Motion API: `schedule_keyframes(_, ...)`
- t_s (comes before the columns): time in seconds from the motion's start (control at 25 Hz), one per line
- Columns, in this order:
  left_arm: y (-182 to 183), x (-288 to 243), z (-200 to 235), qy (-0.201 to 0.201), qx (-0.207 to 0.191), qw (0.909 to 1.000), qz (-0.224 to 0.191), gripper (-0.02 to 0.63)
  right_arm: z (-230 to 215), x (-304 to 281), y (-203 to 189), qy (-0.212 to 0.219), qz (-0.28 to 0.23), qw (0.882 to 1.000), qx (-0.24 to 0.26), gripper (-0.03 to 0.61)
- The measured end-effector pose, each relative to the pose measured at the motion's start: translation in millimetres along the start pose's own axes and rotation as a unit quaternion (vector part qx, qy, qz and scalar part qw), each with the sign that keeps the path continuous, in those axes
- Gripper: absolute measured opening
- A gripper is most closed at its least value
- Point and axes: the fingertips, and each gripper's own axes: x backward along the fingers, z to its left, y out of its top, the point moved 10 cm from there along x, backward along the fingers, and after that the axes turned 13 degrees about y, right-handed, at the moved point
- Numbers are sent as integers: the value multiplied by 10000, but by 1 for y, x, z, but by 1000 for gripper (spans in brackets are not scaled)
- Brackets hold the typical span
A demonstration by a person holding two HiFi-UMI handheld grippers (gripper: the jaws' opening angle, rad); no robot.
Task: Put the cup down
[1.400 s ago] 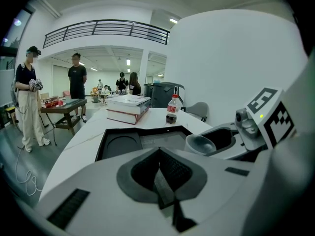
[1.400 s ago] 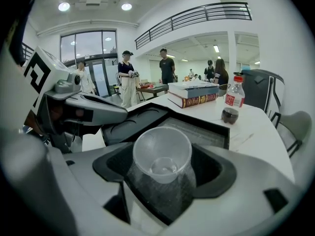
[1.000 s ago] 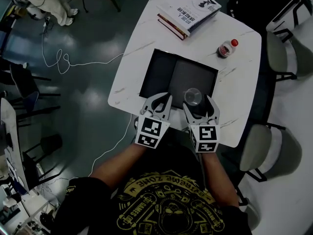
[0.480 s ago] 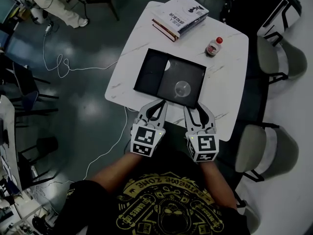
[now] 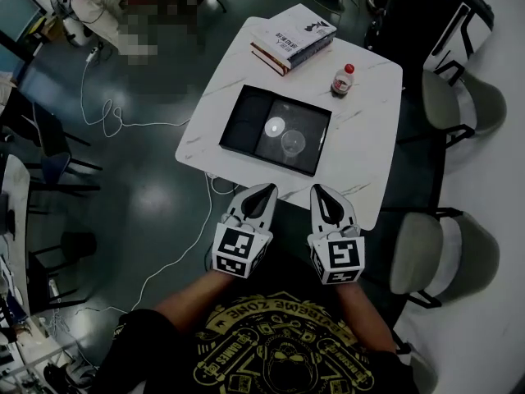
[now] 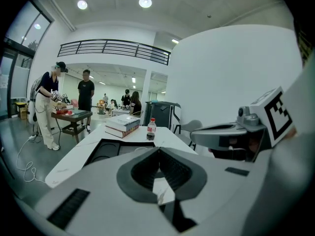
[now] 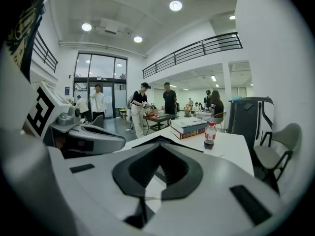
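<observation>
A clear plastic cup (image 5: 293, 144) stands upright on the black tray (image 5: 246, 121) at the middle of the white table, next to a pale round disc (image 5: 276, 125). Both grippers hang off the table's near edge, well short of the cup. My left gripper (image 5: 264, 191) is shut with nothing in it; its tips (image 6: 158, 149) meet in the left gripper view. My right gripper (image 5: 320, 191) is likewise shut and empty, with its tips (image 7: 160, 145) together in the right gripper view. They sit side by side, pointing at the tray.
On the marble table (image 5: 369, 138), a stack of books (image 5: 292, 38) lies at the far edge and a small red-capped bottle (image 5: 341, 80) stands beside it. Two grey chairs (image 5: 459, 101) (image 5: 435, 253) stand to the right. A cable (image 5: 107, 121) trails on the floor at left.
The right gripper's jaws stood around the cup on the tray, then let go and shut. Both grippers drew back past the table's near edge. The cup stays on the tray.
</observation>
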Motion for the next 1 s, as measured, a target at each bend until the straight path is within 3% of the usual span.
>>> schedule_keyframes(0.56,-6,88,-54,272,93,9991,-304,11,36,87,-5,103,-302,9994,116,6)
schedule_keyframes(1.0,-13,138,-66,345,9,9990,-284,11,60,126,-16,-150,-400,9991,-84,6)
